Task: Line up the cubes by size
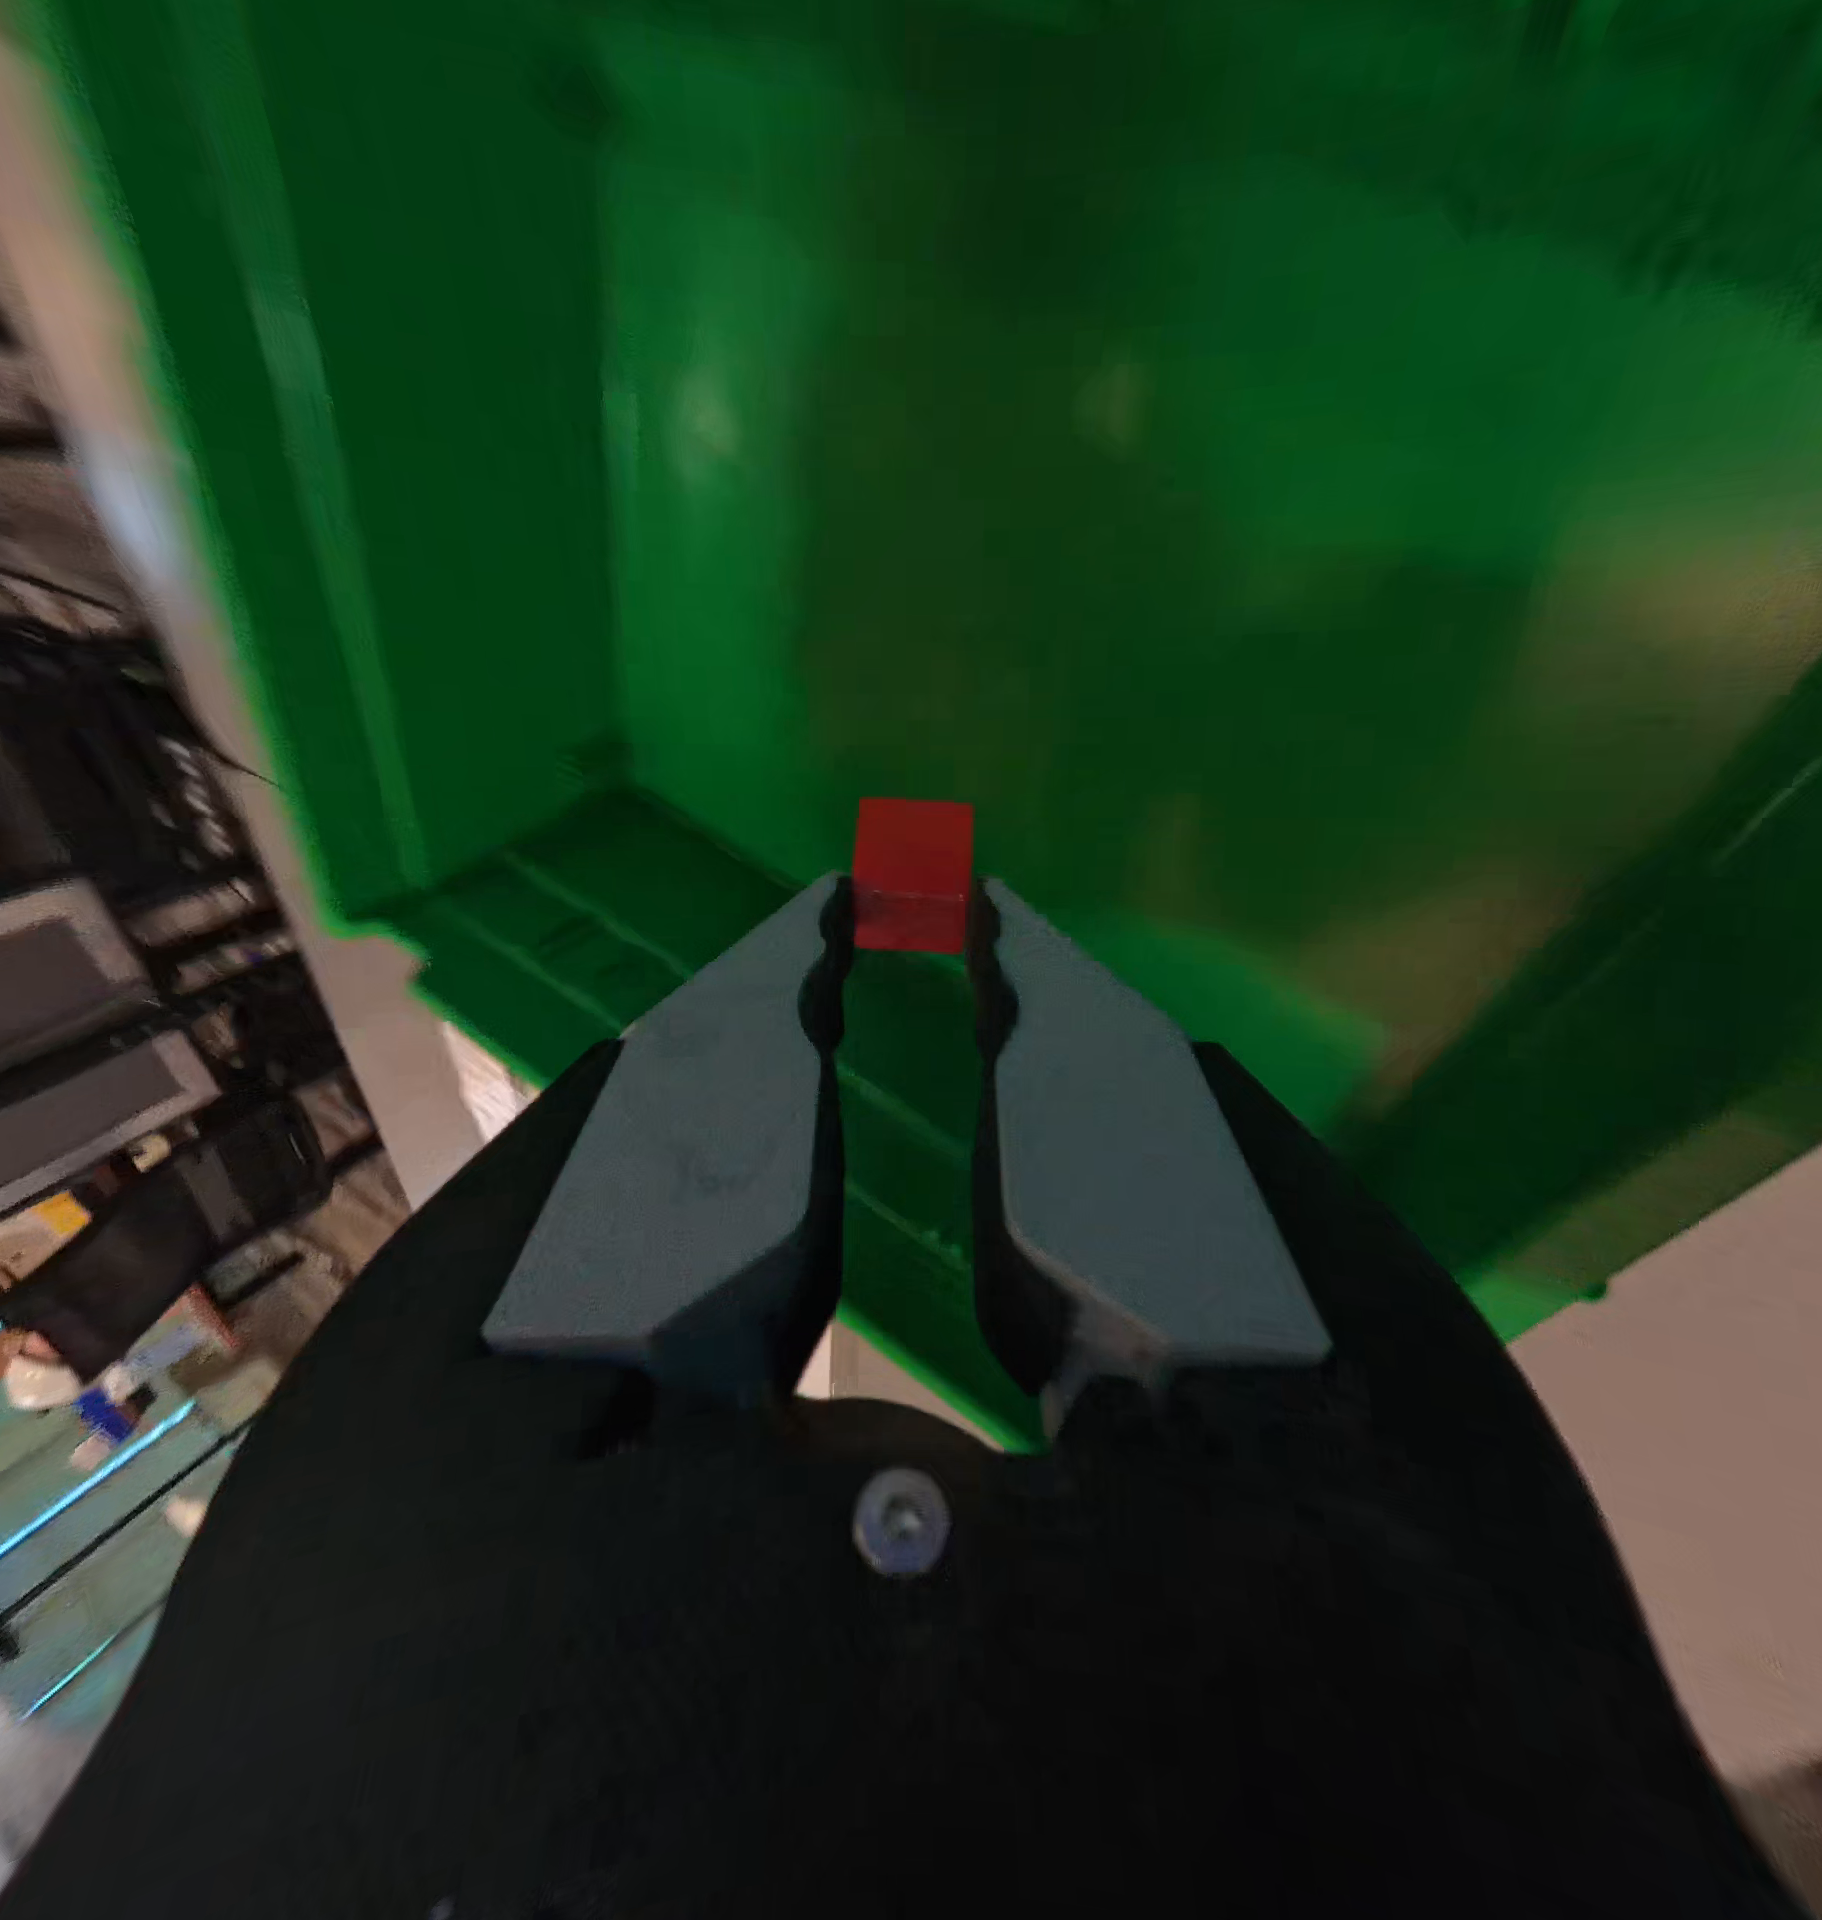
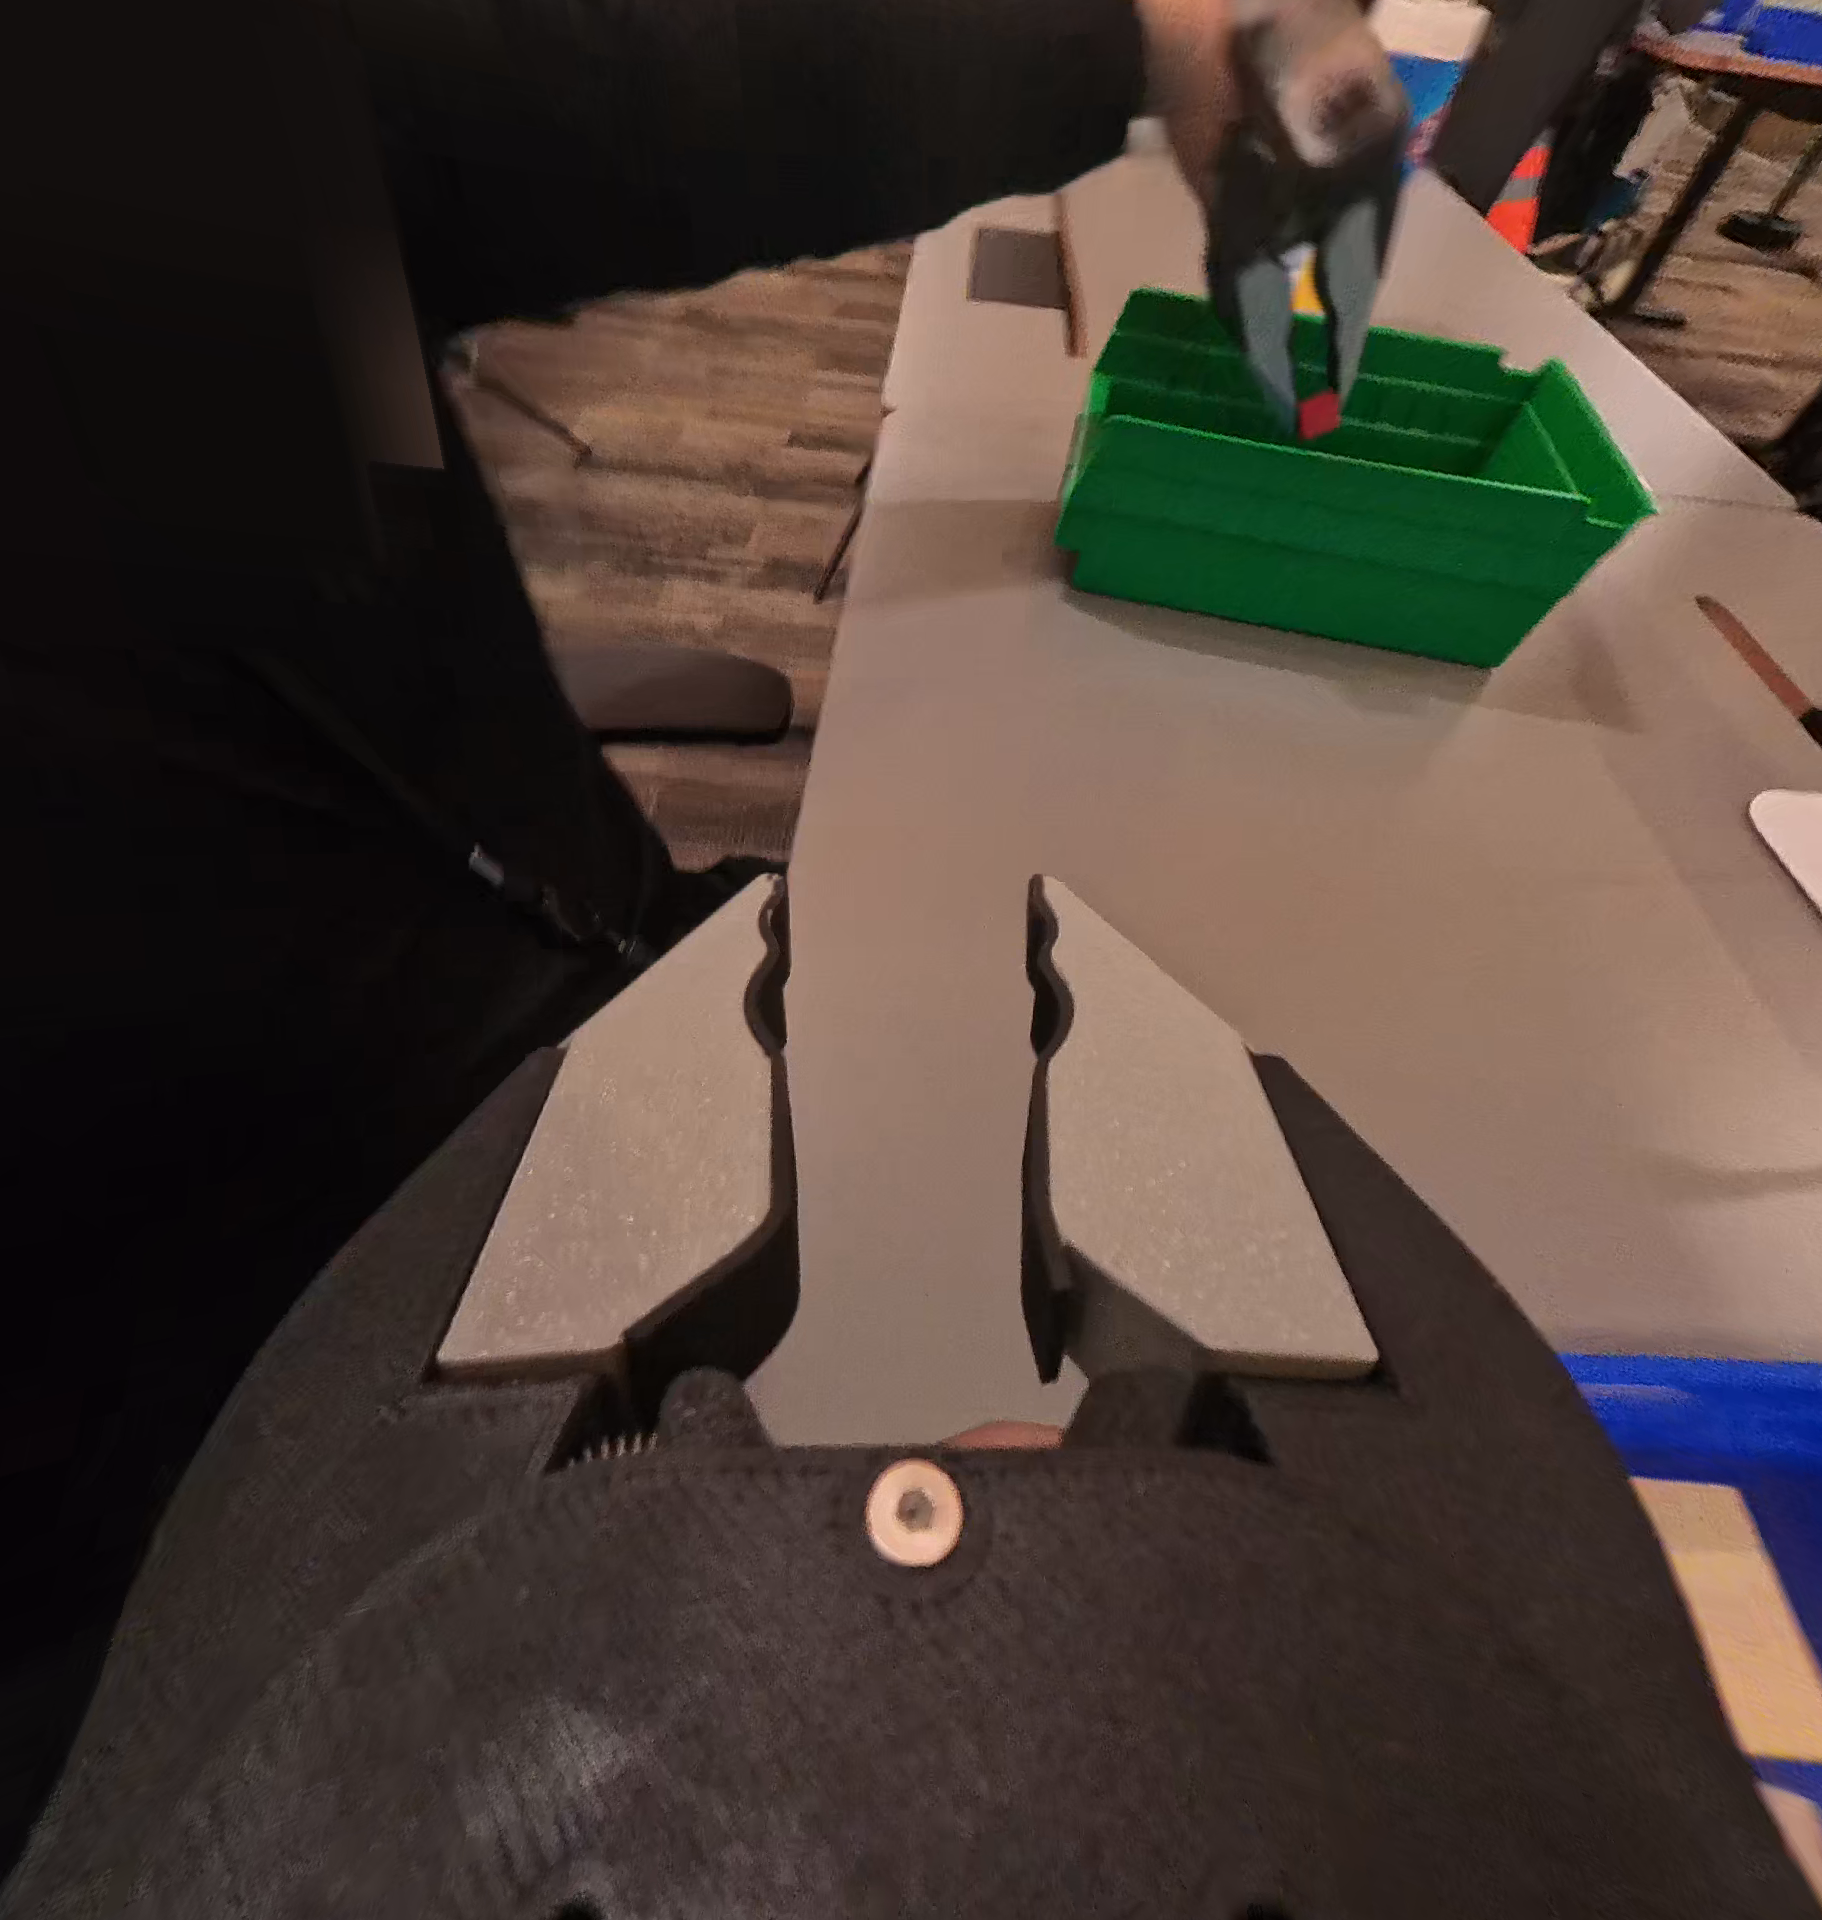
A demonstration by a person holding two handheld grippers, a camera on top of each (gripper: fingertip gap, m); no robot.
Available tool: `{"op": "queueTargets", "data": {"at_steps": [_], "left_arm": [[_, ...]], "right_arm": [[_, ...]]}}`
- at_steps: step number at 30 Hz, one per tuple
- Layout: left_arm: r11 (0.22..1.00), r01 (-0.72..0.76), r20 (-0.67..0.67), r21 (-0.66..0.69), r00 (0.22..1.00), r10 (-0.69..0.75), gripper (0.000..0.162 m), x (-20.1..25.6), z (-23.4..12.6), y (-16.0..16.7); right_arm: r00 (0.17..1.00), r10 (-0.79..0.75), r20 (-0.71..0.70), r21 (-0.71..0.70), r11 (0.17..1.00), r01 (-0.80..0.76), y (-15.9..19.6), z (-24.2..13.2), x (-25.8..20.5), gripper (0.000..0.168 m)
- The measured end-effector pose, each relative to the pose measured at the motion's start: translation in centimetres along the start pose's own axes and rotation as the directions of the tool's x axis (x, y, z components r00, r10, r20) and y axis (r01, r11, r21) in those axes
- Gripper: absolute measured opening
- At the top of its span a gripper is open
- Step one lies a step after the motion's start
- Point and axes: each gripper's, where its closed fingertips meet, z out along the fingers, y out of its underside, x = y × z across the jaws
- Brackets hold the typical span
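left gripper [image 1: 912, 883] clamped small red cube [image 1: 909, 875] at tips, over green bin [image 2: 1302, 540] | right gripper [image 2: 907, 904] open, empty, above table [image 2: 1250, 883] near edge | looked light, rigid, slick; flat opposite faces best hold

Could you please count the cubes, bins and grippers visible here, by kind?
Small red cube: 1, held in the left gripper
Green plastic bin: 1
Blue bin: 1, only partly visible
Grippers: 2, including the open right gripper
Total: 5
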Motion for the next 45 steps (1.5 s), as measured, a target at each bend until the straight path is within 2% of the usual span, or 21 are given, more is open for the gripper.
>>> {"op": "queueTargets", "data": {"at_steps": [3,6,9,12,13,15,19,20,21,22,26,28,29,30,32,33,36,38,40,42,45], "left_arm": [[0.947,0.018,0.148,0.32,0.987,-0.069,0.02,-1.4,-5.3,-6.0],[0.802,-0.064,0.256,0.594,0.96,-0.112,0.019,0.0,-11.3,-13.0],[0.646,-0.179,0.322,0.742,0.94,-0.109,0.019,3.6,-15.8,-19.6],[0.484,-0.241,0.337,0.841,0.933,-0.122,0.019,7.4,-19.0,-25.2],[0.454,-0.255,0.342,0.854,0.932,-0.119,0.019,8.5,-19.4,-26.4],[0.427,-0.277,0.351,0.861,0.93,-0.105,0.019,10.0,-19.7,-28.1],[0.423,-0.289,0.359,0.859,0.928,-0.096,0.019,11.0,-19.4,-29.6],[0.434,-0.292,0.364,0.853,0.927,-0.093,0.019,11.0,-19.2,-29.8],[0.449,-0.297,0.37,0.843,0.925,-0.083,0.019,11.1,-18.8,-29.9],[0.465,-0.298,0.376,0.834,0.923,-0.082,0.019,11.0,-18.4,-30.0],[0.483,-0.237,0.333,0.843,0.935,-0.122,0.021,10.9,-17.9,-30.3],[0.476,-0.2,0.314,0.857,0.934,-0.173,0.026,10.9,-18.3,-30.1],[0.473,-0.17,0.3,0.864,0.93,-0.214,0.031,10.9,-18.5,-29.8],[0.465,-0.131,0.279,0.876,0.923,-0.265,0.028,10.7,-18.8,-29.5],[0.418,-0.038,0.197,0.908,0.917,-0.346,0.019,11.4,-19.0,-28.7],[0.397,0.011,0.154,0.918,0.912,-0.38,0.016,12.0,-18.8,-28.2],[0.379,0.136,0.041,0.915,0.904,-0.425,0.006,14.4,-16.7,-26.9],[0.387,0.179,0.011,0.904,0.897,-0.441,0.007,15.8,-15.0,-26.1],[0.391,0.216,-0.023,0.895,0.896,-0.444,0.008,17.0,-13.5,-25.8],[0.385,0.274,-0.07,0.881,0.88,-0.469,0.008,17.4,-12.1,-25.8],[0.365,0.323,-0.126,0.873,0.873,-0.471,0.008,17.8,-11.2,-26.3]], "right_arm": [[0.984,0.176,-0.003,0.078,0.981,-0.175,-0.6,2.0,2.1,0.051],[0.953,0.298,0.059,0.168,0.938,-0.304,-2.5,4.4,3.6,0.053],[0.913,0.399,0.09,0.271,0.872,-0.408,-5.6,7.0,5.9,0.035],[0.879,0.45,0.161,0.337,0.812,-0.477,-8.2,9.8,7.0,0.044],[0.868,0.462,0.181,0.335,0.801,-0.496,-8.6,10.8,7.0,0.047],[0.859,0.482,0.17,0.312,0.801,-0.511,-8.6,12.7,7.2,0.05],[0.852,0.51,0.123,0.28,0.805,-0.522,-7.9,14.8,7.9,0.047],[0.847,0.512,0.139,0.284,0.799,-0.53,-8.0,14.9,7.9,0.041],[0.85,0.501,0.166,0.294,0.797,-0.527,-8.3,14.9,7.7,0.025],[0.848,0.501,0.172,0.294,0.796,-0.53,-8.2,14.9,7.7,0.02],[0.835,0.517,0.187,0.267,0.792,-0.55,-7.6,14.4,7.7,0.019],[0.828,0.516,0.218,0.268,0.784,-0.559,-8.0,12.7,7.5,0.019],[0.84,0.503,0.202,0.269,0.797,-0.541,-8.2,11.3,7.6,0.019],[0.865,0.48,0.146,0.263,0.824,-0.501,-8.1,9.5,8.0,0.019],[0.919,0.392,-0.035,0.195,0.905,-0.379,-7.1,4.9,9.4,0.019],[0.93,0.345,-0.126,0.115,0.936,-0.332,-6.0,2.3,10.0,0.019],[0.867,0.147,-0.476,-0.175,0.95,-0.257,-0.1,-7.2,13.7,0.019],[0.828,0.055,-0.557,-0.357,0.885,-0.299,4.6,-12.2,14.8,0.019],[0.817,0.028,-0.576,-0.501,0.778,-0.38,9.5,-15.2,15.3,0.019],[0.836,-0.018,-0.549,-0.63,0.666,-0.4,13.5,-16.4,15.6,0.02],[0.89,-0.042,-0.453,-0.777,0.507,-0.372,17.8,-16.3,15.5,0.02]]}}
